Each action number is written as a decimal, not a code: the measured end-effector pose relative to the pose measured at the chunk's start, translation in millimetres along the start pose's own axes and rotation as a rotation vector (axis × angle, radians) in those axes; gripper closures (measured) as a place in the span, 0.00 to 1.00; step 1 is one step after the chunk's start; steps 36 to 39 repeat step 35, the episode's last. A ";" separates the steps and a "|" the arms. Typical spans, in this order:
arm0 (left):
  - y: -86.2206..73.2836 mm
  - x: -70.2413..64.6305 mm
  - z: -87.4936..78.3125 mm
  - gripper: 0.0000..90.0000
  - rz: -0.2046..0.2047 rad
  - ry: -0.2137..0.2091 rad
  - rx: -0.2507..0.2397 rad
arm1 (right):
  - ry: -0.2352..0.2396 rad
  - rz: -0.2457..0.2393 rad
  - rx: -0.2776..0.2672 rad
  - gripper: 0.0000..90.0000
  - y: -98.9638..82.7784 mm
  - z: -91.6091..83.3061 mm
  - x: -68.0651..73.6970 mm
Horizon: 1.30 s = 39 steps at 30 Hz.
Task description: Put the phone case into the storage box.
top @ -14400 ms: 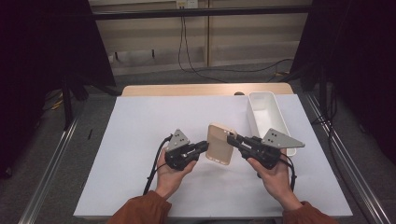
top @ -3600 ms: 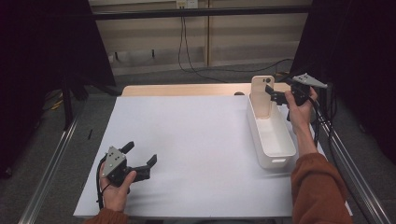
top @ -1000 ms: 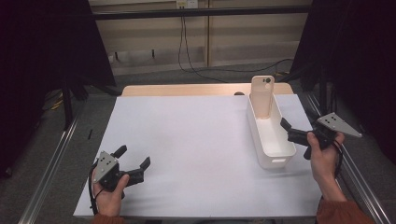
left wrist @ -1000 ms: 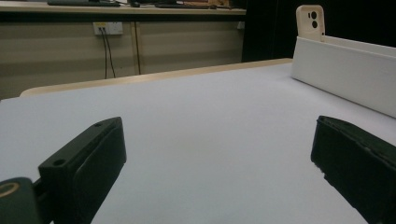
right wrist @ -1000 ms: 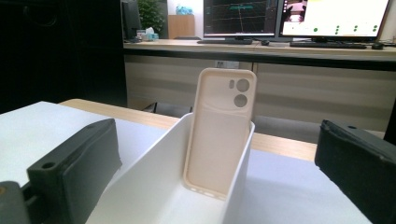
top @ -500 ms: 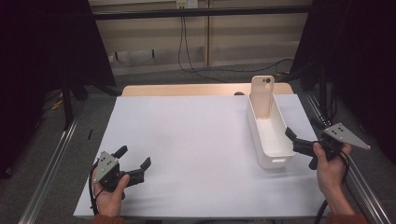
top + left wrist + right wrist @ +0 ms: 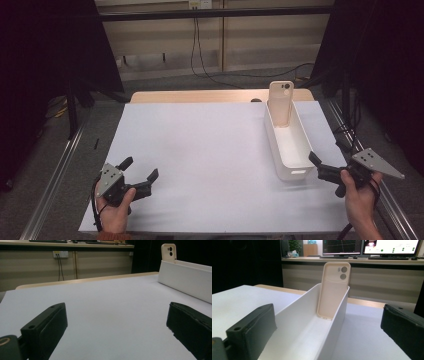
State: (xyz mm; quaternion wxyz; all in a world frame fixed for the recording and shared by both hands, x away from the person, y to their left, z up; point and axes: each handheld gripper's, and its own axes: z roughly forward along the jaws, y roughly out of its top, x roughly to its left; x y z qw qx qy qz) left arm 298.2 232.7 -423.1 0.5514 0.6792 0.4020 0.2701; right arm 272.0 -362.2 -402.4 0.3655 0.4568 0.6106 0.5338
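Note:
A beige phone case (image 7: 280, 102) stands upright, leaning on the far end wall inside a long white bin (image 7: 299, 150) at the table's right. My right gripper (image 7: 328, 152) is held open just off the bin's near end, with nothing between its jaws. In the right gripper view, the right gripper (image 7: 327, 310) looks along the bin (image 7: 299, 322) to the case (image 7: 333, 290). My left gripper (image 7: 141, 168) rests open and empty near the front left of the table. In the left gripper view, the left gripper (image 7: 116, 308) faces the bin (image 7: 185, 280) and the case (image 7: 168, 251) far off.
A white sheet (image 7: 200, 150) covers the table, with a strip of wood (image 7: 200, 96) along the far edge. Metal rails (image 7: 55, 180) run along both sides. Cables (image 7: 200, 55) lie on the floor behind. Monitors (image 7: 372, 246) glow beyond the table.
My right gripper let go of the phone case, left it standing in the bin, and drew back to the near right. The left gripper stayed open near the front left.

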 end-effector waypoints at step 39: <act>-7.2 -4.0 -19.6 0.04 -0.009 -0.003 0.022 | -0.072 0.029 0.046 0.00 -41.1 -49.7 10.2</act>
